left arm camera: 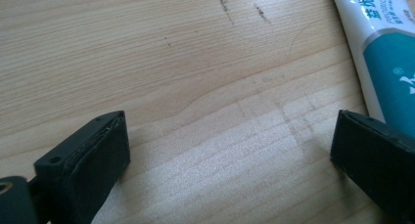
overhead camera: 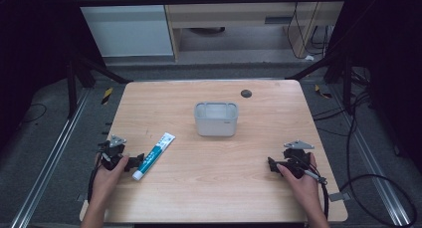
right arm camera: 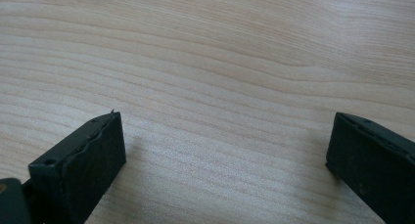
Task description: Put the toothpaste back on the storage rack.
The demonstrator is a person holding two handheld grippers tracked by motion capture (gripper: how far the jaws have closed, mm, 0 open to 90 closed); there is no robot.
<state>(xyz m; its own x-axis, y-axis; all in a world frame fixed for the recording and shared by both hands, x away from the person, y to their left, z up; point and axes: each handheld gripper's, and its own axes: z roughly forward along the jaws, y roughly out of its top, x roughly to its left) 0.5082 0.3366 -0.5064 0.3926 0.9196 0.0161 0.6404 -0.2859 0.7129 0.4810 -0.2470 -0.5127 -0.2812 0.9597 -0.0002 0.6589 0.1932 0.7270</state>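
My left claw point(overhead camera: 135, 162) sits low over the pale wooden tabletop point(overhead camera: 214, 188) at the near left, jaws spread wide with bare wood between them, nothing pinched. The white and teal toothpaste tube point(overhead camera: 154, 156) lies flat just to the right of it, slanted, white cap end nearer me, crimped end pointing far and right. In the left gripper view the tube point(left arm camera: 379, 57) runs down the right edge and passes just behind the right-hand jaw; I cannot tell if the jaw touches it. The grain there carries a few dark scuff marks point(left arm camera: 222, 1).

My right claw point(overhead camera: 271, 165) sits at the near right of the tabletop, well apart from the tube, pointing left toward the middle. Its jaws are also spread wide, bare wood point(right arm camera: 220, 87) between them, holding nothing.

A translucent grey plastic tub point(overhead camera: 216, 119) with rounded corners stands upright in the middle of the tabletop, farther out than both claws and apart from the tube. A small dark round spot point(overhead camera: 246, 93) sits on the far side of the tabletop, beyond the tub and slightly right.

Both my hands come in from the near edge, a cable trailing from each claw.
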